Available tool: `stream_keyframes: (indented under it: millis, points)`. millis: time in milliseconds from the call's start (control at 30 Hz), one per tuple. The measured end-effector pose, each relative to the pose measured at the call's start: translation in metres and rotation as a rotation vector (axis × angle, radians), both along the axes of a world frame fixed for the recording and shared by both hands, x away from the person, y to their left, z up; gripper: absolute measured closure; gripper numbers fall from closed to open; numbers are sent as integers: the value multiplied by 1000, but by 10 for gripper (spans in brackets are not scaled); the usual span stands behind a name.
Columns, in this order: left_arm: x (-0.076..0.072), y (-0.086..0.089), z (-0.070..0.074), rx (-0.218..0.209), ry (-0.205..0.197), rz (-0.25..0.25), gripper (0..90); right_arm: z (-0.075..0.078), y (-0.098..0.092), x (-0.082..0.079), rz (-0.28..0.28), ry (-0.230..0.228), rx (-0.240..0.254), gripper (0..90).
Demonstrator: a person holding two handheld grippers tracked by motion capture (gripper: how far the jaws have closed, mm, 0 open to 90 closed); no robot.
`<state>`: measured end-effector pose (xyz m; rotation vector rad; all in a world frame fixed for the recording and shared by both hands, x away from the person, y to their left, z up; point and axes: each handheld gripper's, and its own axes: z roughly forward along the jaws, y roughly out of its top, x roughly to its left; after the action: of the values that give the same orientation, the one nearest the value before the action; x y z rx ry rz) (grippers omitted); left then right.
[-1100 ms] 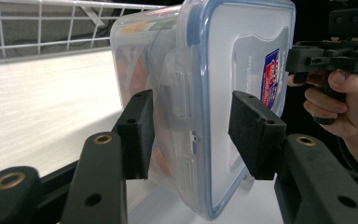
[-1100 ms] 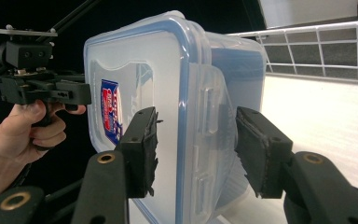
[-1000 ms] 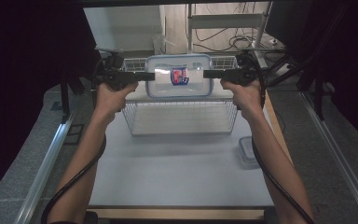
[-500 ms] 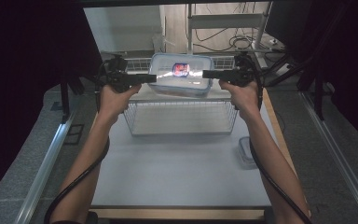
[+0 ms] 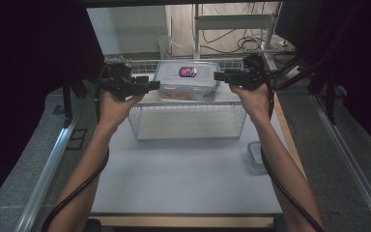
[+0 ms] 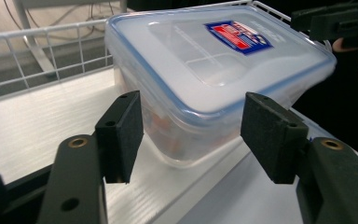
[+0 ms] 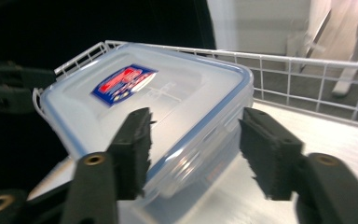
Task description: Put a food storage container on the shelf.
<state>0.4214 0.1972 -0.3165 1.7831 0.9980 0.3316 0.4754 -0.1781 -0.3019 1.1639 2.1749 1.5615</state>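
A clear plastic box with a blue-rimmed lid and a red and blue label rests on the top shelf of a white wire rack. My left gripper is level at the box's left end and my right gripper at its right end. In the left gripper view the box has a corner between the jaws of the left gripper, which have just been opening; the pads stand off its walls. In the right gripper view the jaws of the right gripper have just been closing around a corner of the box without pressing it.
The rack's wire rail runs behind the box. A small clear container lies on the grey table at the right, by my right forearm. Dark curtains hang on both sides and metal rails border the table.
The box, held between both grippers in front of the rack, has gone up and back onto the top shelf. Both grippers have eased off its ends.
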Motion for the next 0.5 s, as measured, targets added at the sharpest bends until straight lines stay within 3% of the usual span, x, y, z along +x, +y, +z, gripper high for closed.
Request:
stream_keyframes:
  millis: [133, 233, 300, 367, 500]
  points:
    - [-13, 1, -4, 35, -18, -20, 463, 2, 1, -21, 20, -68, -61, 616]
    - [-20, 2, -9, 22, -25, -44, 541, 1, 2, -41, 45, -107, -54, 765]
    - [-23, 2, -13, 26, -28, -55, 612, -3, 5, -51, 48, -128, -101, 847]
    - [-23, -1, -16, 39, -34, -55, 709, -10, 9, -56, 80, -120, -129, 897]
    - [-20, -8, -18, 54, -42, -60, 832, -22, 20, -56, 121, -99, -165, 898]
